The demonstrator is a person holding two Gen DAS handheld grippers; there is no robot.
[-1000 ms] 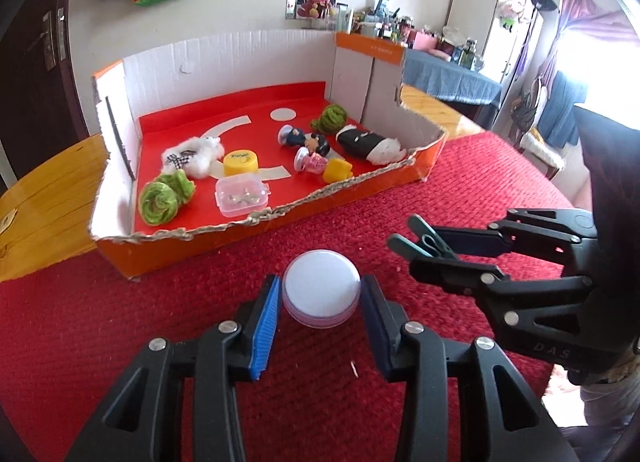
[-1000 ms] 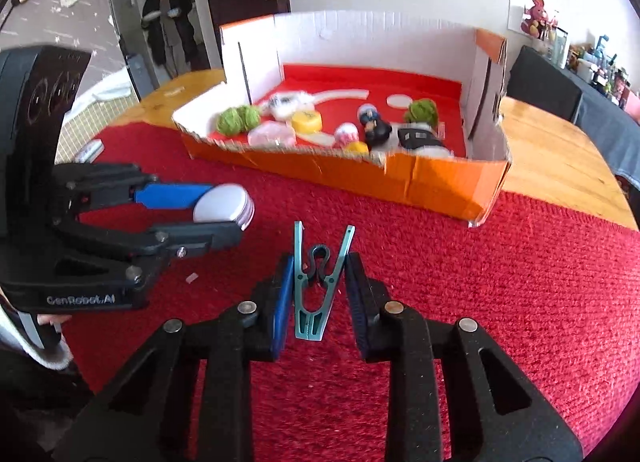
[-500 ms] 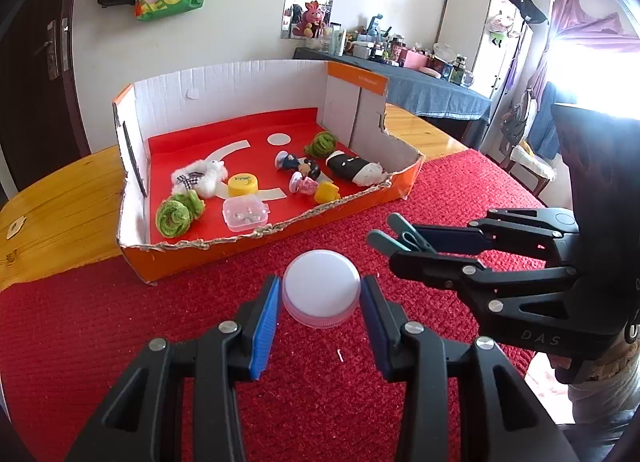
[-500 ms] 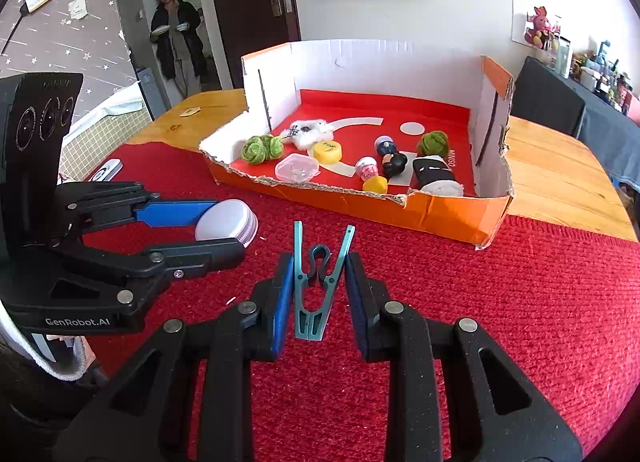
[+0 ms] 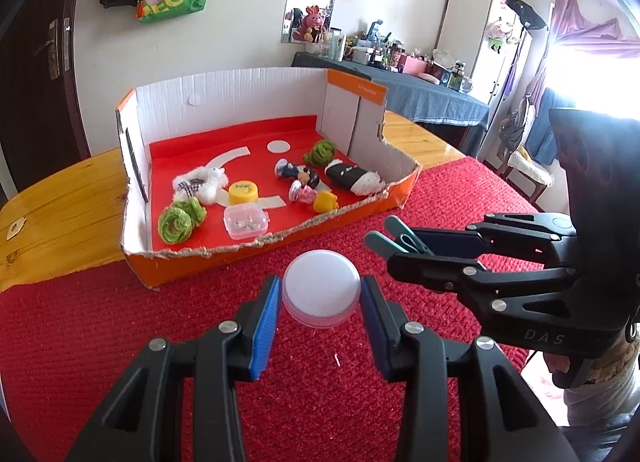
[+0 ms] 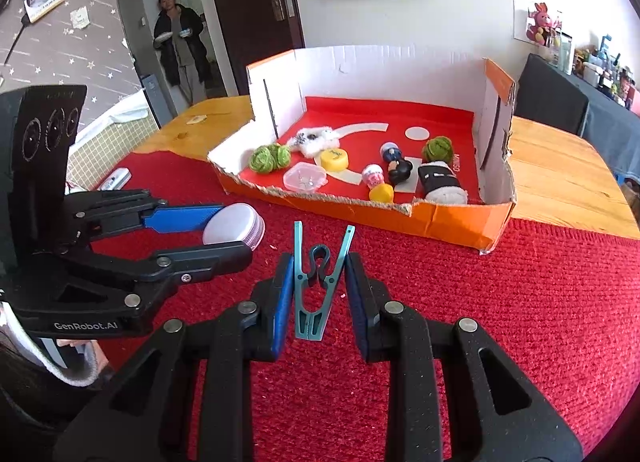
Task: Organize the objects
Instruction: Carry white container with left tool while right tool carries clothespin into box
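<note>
My left gripper is shut on a round white lid with a pinkish rim and holds it above the red cloth; it also shows in the right wrist view. My right gripper is shut on a teal clothespin, also seen from the left wrist. An open orange cardboard box with a red floor stands beyond both, holding small toys, green yarn balls, a yellow cap and a clear case.
A red knitted cloth covers the near part of a wooden table. A person stands in the doorway at far left. A white remote-like object lies at the cloth's left edge.
Both grippers have risen and drawn back from the box, each keeping its object. The box appears smaller and farther away.
</note>
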